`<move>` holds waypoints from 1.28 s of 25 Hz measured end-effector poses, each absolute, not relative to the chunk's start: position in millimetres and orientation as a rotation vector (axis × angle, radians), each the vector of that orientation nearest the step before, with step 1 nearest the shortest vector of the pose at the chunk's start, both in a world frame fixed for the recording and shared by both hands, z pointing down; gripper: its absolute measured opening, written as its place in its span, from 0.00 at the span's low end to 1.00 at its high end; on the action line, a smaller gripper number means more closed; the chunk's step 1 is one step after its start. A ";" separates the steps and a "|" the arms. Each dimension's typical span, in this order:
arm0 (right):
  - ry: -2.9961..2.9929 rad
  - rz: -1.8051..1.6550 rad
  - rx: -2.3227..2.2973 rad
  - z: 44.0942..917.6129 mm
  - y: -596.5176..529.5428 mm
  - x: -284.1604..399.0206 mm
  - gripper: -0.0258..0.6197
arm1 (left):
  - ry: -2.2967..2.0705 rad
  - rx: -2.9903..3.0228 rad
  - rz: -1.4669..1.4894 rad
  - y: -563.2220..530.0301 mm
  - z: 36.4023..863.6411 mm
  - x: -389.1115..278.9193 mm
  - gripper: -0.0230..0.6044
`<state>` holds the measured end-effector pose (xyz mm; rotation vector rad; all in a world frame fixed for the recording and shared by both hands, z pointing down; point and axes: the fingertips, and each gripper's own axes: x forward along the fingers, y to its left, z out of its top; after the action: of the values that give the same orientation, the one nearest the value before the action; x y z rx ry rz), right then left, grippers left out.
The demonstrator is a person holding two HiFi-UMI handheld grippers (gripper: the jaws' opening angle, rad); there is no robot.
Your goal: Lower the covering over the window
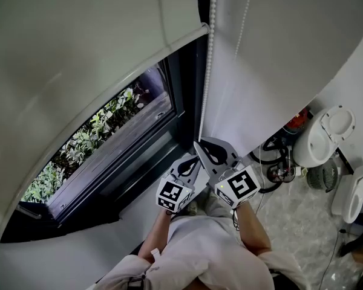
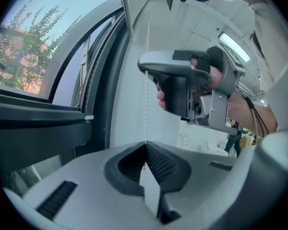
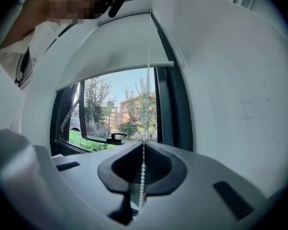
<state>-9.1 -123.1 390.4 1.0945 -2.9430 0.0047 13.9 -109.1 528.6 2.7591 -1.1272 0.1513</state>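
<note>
At the lower middle of the head view, both tools meet on the bead chain (image 1: 207,71), which hangs down along the dark right-hand side of the window frame (image 1: 190,83). The right gripper (image 1: 198,144) sits the higher of the two in that frame, its tips pinched together on the chain. The left gripper (image 1: 195,159) lies just below and to the left of it, close alongside, and is clamped on the same chain.

In the left gripper view the jaws stand together with no gap. The chain runs down into the seam where they meet, and a few beads show in the hollow behind. Above them, at the centre of that frame, the right gripper appears from the side with a hand (image 2: 212,78) round its grip, and the chain runs straight between the two tools.

In the right gripper view the jaws are likewise pressed together on the chain. It rises straight from the seam toward the top of the frame and trails as a line of beads through the hollow.

The blind (image 3: 110,42) covers the upper part of the window, its bottom bar (image 3: 120,74) crossing the middle of that frame. Below the bar the pane shows trees (image 3: 98,99) and a dark window handle (image 3: 116,137). Pale wall (image 3: 230,80) fills the right of the frame.
</note>
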 end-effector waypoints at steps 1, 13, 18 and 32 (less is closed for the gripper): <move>-2.943 0.010 1.094 392.6 -122.8 -9.5 0.04 | -1.127 2.758 0.155 -109.2 530.8 13.3 0.06; -2.900 0.109 1.077 431.2 -125.0 -12.7 0.04 | -1.106 2.718 0.222 -109.3 566.5 10.2 0.06; -2.883 0.157 1.082 448.5 -125.2 -12.4 0.04 | -1.107 2.692 0.270 -105.1 583.4 7.0 0.06; -2.853 0.246 1.131 478.5 -122.0 -1.8 0.04 | -1.157 2.752 0.107 -92.4 501.1 -16.3 0.17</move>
<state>-1.8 -122.0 478.5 1.1309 -2.8533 0.2455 -16.3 -92.4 501.1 2.7523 -1.1565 0.1074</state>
